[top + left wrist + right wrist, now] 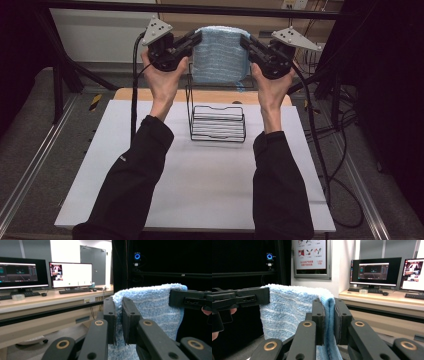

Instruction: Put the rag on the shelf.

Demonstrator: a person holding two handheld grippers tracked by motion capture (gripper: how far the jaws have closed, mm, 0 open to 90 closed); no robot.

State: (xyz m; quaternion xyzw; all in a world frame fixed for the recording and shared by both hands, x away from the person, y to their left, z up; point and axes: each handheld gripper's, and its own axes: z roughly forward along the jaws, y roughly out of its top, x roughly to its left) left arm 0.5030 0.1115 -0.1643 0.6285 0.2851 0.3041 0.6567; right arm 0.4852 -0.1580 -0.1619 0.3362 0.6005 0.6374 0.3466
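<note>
Your forearms in dark sleeves are coming in over the near edge of the white bench, and both hands are carrying the blue towel up in the air beyond the far edge. It is hanging folded over its top edge, stretched between the two tongs, with its lower hem dangling above the tall back of the black wire rack, which is standing on the far middle of the bench.

Your left tongs are clenched on the towel's left top corner; in the left gripper view the jaws are pinching the terry edge tight between them. Your right tongs are clenched on the right top corner in the same way, the fold of cloth being squeezed between their pads in the right gripper view.

Judging from this, you are bringing the towel down to drape it over the rack. Each grip is biting only a narrow strip at the corner, so pulling the hands further apart could be dragging the cloth out of one pair of tongs and leaving the towel swinging from the other. Lowering too far forward could be dropping it behind the rack's back rail, and a snagged hem could be tipping the light rack over.
</note>
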